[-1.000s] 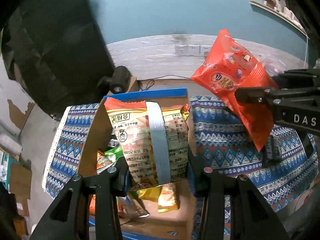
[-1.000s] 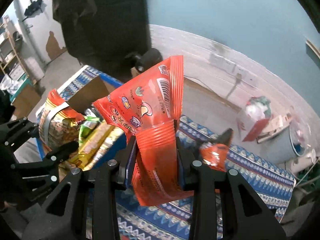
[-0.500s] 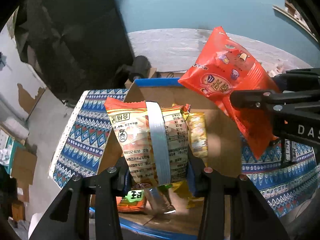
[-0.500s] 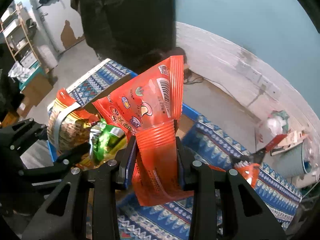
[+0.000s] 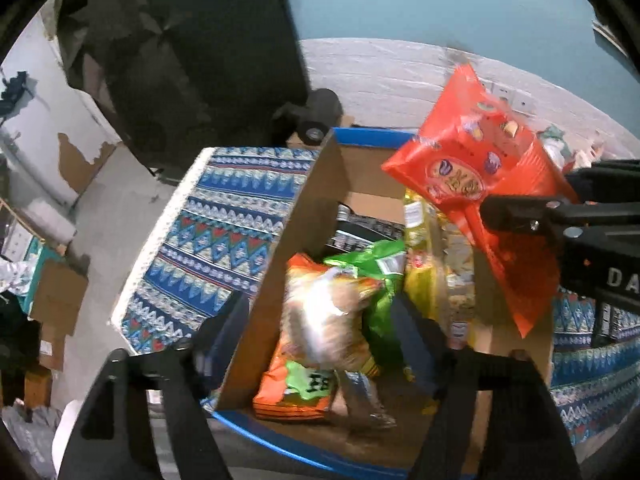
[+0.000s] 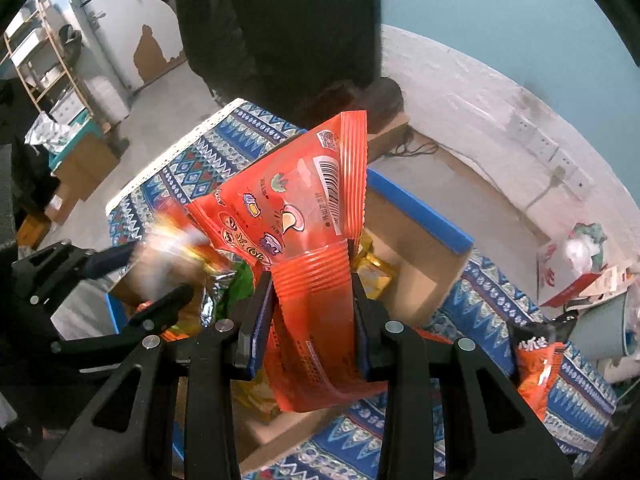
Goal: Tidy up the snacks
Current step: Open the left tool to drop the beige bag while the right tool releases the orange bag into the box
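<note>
Two tools: both over the cardboard box [image 5: 280,264].
Left tool [image 5: 320,320]: jaws opening; blurred banded snack bag [image 5: 324,320] between them, loose, over the box's contents.
Right tool [image 6: 308,320]: clamped on red snack bag [image 6: 296,216], above box.
Box: at the patterned counter [image 5: 224,240] left edge.

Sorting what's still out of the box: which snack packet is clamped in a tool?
The red-orange packet, pinched in the right tool above the cardboard box; the green and yellow packets lie inside.
</note>
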A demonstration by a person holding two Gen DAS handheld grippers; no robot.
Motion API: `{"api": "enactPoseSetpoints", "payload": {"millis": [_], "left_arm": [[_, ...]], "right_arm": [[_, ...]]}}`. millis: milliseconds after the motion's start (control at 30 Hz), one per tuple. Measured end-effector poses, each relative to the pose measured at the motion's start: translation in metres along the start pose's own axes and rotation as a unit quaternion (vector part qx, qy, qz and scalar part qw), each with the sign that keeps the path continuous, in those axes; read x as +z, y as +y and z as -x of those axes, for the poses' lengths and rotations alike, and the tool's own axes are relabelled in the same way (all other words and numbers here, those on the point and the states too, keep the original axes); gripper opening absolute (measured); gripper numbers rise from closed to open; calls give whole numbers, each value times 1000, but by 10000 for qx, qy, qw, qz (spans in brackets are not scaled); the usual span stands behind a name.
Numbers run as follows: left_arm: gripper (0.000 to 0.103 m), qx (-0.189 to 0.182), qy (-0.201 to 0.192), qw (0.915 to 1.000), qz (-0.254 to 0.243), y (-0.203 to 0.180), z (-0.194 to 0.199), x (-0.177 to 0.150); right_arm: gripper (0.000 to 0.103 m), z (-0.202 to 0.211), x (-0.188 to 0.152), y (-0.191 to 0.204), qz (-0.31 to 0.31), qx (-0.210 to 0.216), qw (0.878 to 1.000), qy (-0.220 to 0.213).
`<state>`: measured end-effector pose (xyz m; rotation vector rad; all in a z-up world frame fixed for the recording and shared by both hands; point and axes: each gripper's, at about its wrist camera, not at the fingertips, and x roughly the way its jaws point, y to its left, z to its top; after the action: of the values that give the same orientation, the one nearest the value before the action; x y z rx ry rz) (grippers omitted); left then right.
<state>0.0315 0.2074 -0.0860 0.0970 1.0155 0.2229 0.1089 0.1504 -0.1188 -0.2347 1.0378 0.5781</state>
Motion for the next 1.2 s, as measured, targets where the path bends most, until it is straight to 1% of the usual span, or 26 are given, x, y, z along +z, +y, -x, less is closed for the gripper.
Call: {"api": "enactPoseSetpoints", "payload": {"millis": [167,367,467,533,600,667,700,767,833,900,1133,1200], "left_arm": [[78,42,-27,10000,48,10,3,2],[78,56,15,9999,95,18,1,1],[78,52,22,9999,106,18,2,1],[78,24,18,9999,105,17,2,2],[78,21,9,10000,83,15,3,2],[78,11,-29,10000,55,14,5,3],[78,8,-34,10000,51,13,6,3],[78,-30,-63,10000,52,12,9,4],[78,-54,-82,9999,48,10,12,5],[78,-98,-124,9999,24,5,16,6],[78,-270,-206,9992,-188,-20,28,9],[78,-293,-217,9990,-248,-28,30,10]], "right_arm": [[33,-11,4,3,-67,133,9999,82],[34,-22,7,9,-63,183,9996,204],[38,-24,7,9,-74,200,9995,246],[44,-23,6,8,-94,205,9994,245],[52,-19,5,6,-145,176,9995,201],[54,-14,4,2,-192,162,9995,173],[58,-11,3,1,-214,159,9995,156],[63,-4,1,-3,-255,139,9995,110],[65,3,-1,-6,-284,74,9996,58],[69,12,-5,-12,-320,15,9995,15],[71,40,-21,-34,-423,-294,9986,-70],[73,50,-28,-41,-470,-382,9981,-91]]}}
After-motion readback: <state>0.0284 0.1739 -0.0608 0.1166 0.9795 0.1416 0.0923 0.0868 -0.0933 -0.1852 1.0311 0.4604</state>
